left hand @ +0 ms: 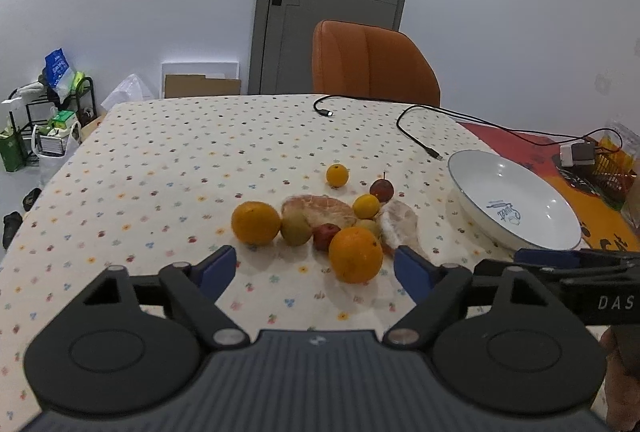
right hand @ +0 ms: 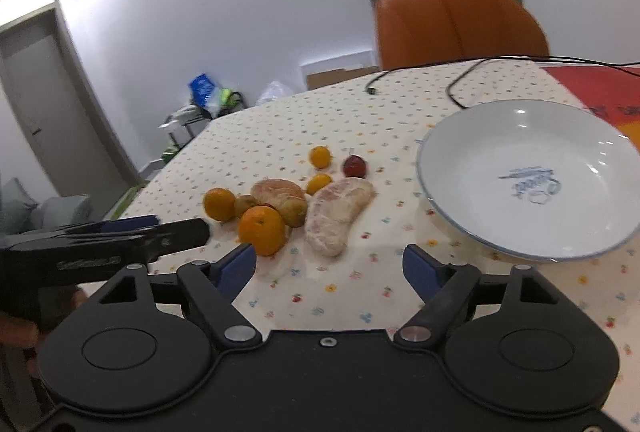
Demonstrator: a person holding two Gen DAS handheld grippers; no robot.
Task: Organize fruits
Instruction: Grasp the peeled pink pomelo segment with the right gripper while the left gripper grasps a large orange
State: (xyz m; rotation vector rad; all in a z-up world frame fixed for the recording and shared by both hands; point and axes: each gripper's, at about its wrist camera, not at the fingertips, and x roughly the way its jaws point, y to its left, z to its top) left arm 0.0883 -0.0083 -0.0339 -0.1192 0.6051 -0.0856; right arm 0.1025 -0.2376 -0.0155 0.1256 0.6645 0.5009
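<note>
Presently: left gripper (left hand: pixel 316 266) spread wide, empty, nothing touched; right gripper (right hand: pixel 330 266) likewise wide, empty. Fruit cluster on the dotted tablecloth (left hand: pixel 160 160), at 12 o'clock from both claws: two large oranges (left hand: pixel 355 254), two small oranges (left hand: pixel 337 175), two peeled pomelo segments (right hand: pixel 336 214). Empty white plate (right hand: pixel 480 152) at 2 o'clock.

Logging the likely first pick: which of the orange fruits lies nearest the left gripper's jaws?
The large orange at the near edge of the pile, close to the open left gripper. The other large orange and two small ones lie farther back.
</note>
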